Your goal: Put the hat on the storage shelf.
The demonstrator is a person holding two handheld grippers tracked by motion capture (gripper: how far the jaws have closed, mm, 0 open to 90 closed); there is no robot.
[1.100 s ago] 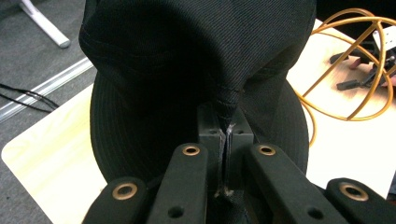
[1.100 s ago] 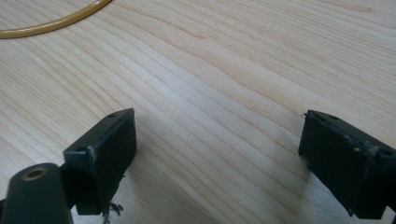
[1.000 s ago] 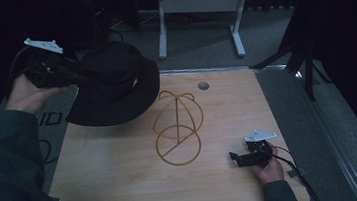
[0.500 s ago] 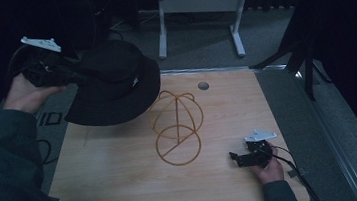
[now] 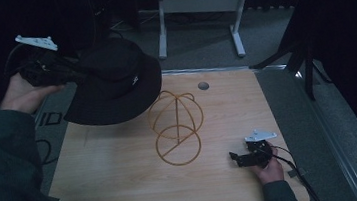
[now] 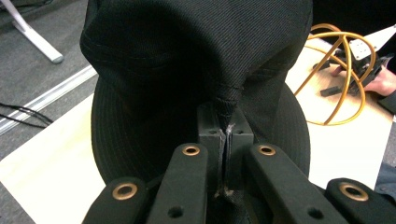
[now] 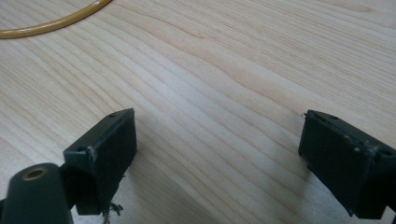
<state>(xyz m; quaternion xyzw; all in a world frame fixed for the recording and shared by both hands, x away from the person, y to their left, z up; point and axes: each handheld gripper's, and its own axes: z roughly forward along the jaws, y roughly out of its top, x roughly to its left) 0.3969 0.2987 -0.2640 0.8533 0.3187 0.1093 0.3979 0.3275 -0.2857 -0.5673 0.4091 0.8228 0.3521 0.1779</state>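
A black bucket hat [image 5: 114,84] hangs in the air over the table's far left corner. My left gripper [image 5: 70,74] is shut on its brim, and in the left gripper view the black cloth [image 6: 196,60] is pinched between the closed jaws. A yellow wire hat stand [image 5: 176,126] rests on the middle of the wooden table [image 5: 125,186]; its ring [image 7: 51,23] and frame [image 6: 343,70] also show in the gripper views. My right gripper [image 5: 237,158] lies low on the table at the front right, open, with bare wood between its fingers [image 7: 105,158].
A small round grey grommet [image 5: 203,85] sits in the table's far edge. A white desk frame [image 5: 197,13] stands on the grey floor beyond. A cable [image 5: 300,175] trails from the right gripper toward the table's right edge.
The left gripper has lifted the hat slightly higher and a little to the left. The right gripper has stayed put.
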